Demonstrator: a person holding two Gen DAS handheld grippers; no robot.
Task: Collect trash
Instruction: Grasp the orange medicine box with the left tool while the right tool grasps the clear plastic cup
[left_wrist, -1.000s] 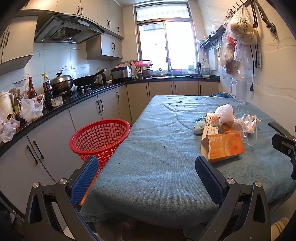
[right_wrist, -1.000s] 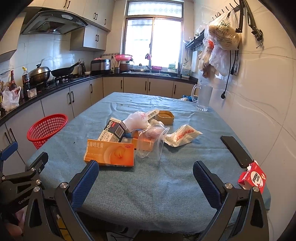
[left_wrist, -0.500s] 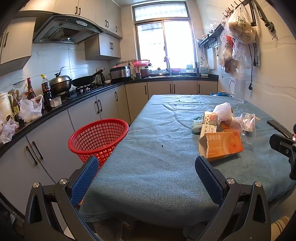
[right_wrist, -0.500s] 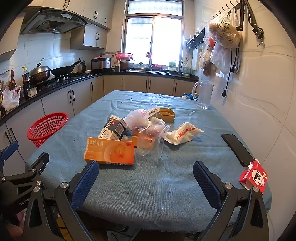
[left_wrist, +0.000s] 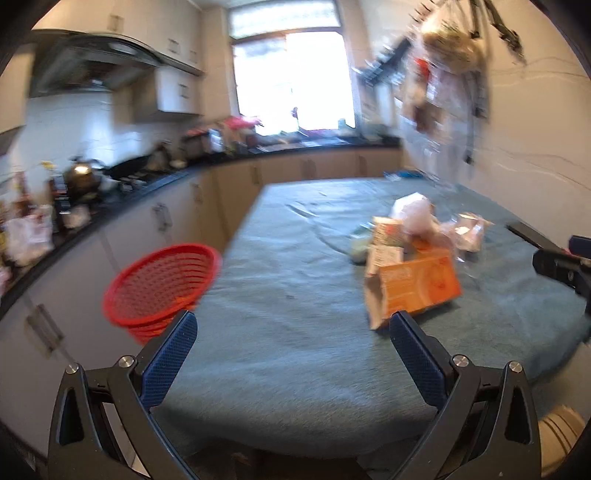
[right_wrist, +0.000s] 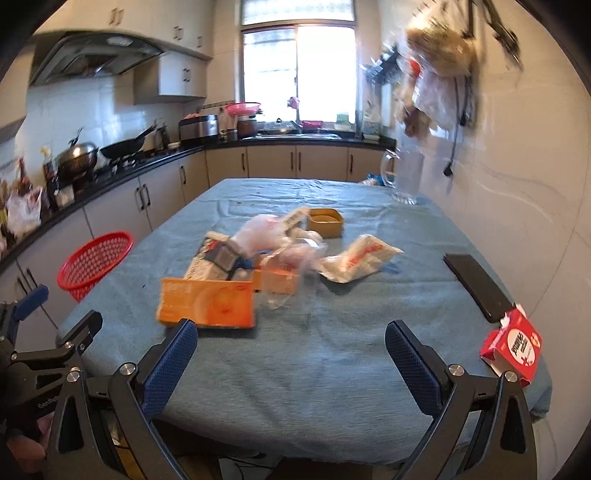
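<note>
Your right gripper (right_wrist: 290, 345) hangs wide open just short of the orange box (right_wrist: 207, 304) on the blue-covered table (right_wrist: 332, 369).

I am viewing my left gripper (left_wrist: 293, 332) and right gripper (right_wrist: 291, 341): black angular frames, silver screws, blue textured finger pads (right_wrist: 168, 367).

Both wrist views low at table (left_wrist: 295, 354) near end, facing window; share trash pile (right_wrist: 258, 266), red basket (left_wrist: 162, 288).
</note>
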